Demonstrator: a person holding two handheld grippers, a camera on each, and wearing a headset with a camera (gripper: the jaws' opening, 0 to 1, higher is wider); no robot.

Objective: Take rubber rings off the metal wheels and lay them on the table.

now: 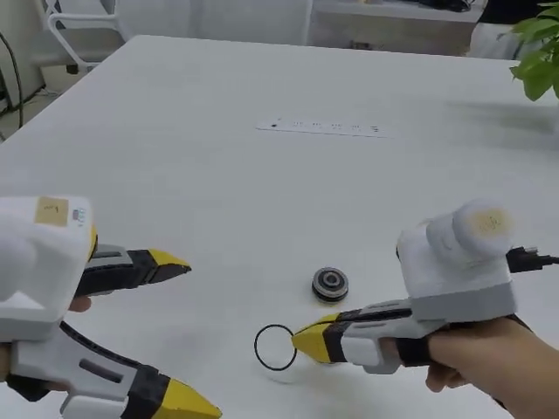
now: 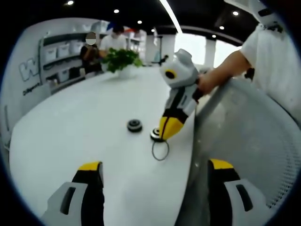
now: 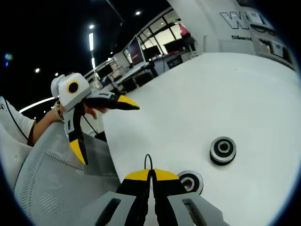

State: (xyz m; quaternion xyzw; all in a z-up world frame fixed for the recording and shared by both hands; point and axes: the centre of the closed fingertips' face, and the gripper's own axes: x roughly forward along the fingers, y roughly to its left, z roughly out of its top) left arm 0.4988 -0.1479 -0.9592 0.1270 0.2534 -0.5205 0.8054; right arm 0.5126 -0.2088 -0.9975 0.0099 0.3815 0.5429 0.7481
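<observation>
My right gripper (image 1: 299, 340) is shut on a thin black rubber ring (image 1: 275, 346), which hangs at the table surface just left of its yellow tips. In the right gripper view the ring (image 3: 148, 161) sticks up from the shut jaws (image 3: 151, 175). A metal wheel (image 1: 330, 284) lies flat a little beyond them. A second wheel (image 3: 190, 181) sits right beside my right jaw, nearer than the first wheel (image 3: 222, 149). My left gripper (image 1: 190, 336) is wide open and empty, to the left of the ring, and faces the right gripper (image 2: 167, 129), the ring (image 2: 160, 149) and both wheels (image 2: 134, 125).
A flat white strip with small marks (image 1: 319, 127) lies across the middle of the white table (image 1: 218, 175). A green plant (image 1: 537, 61) stands at the far right edge. A grey mesh chair back (image 2: 244, 132) is close to the table's near edge.
</observation>
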